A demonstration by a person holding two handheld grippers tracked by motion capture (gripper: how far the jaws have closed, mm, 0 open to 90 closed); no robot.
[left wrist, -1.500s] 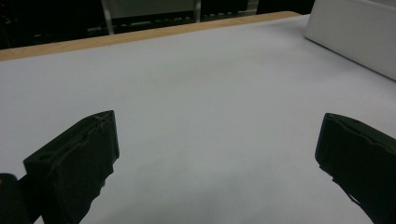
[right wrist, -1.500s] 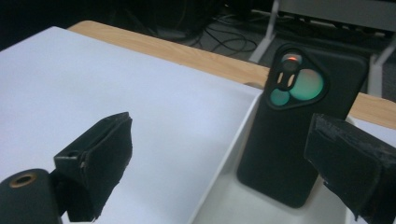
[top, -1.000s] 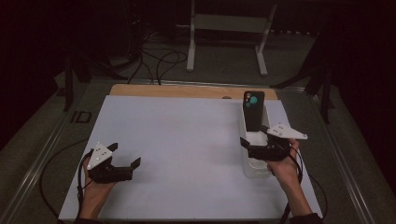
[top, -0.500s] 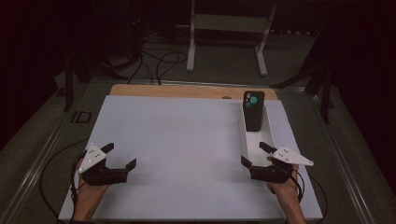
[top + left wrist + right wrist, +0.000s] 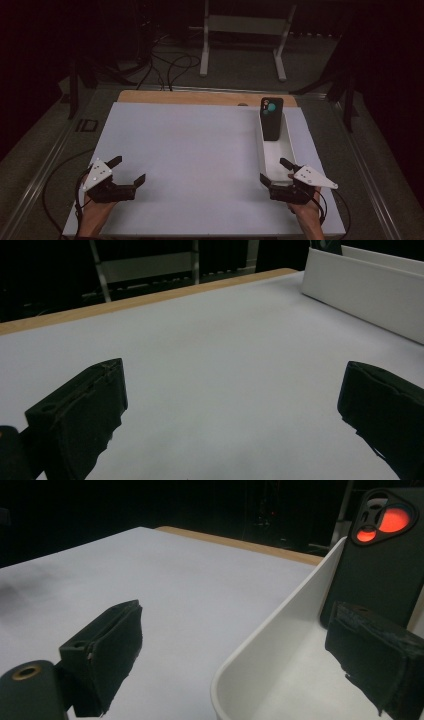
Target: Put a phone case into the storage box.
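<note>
right tool (image 5: 276, 172), jaws apart, astride near end of white tray (image 5: 267, 160)

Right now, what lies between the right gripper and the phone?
The white tray's bare floor, seen in the high view; right gripper straddles its near wall, phone stands at its far end.

White tray (image 5: 264, 150) with upright phone (image 5: 272, 119) blocks right side, open mat (image 5: 190, 150) elsewhere

A black phone (image 5: 272, 118) (camera cutout facing forward) stands upright at the far end of a white tray (image 5: 265, 155).
</note>
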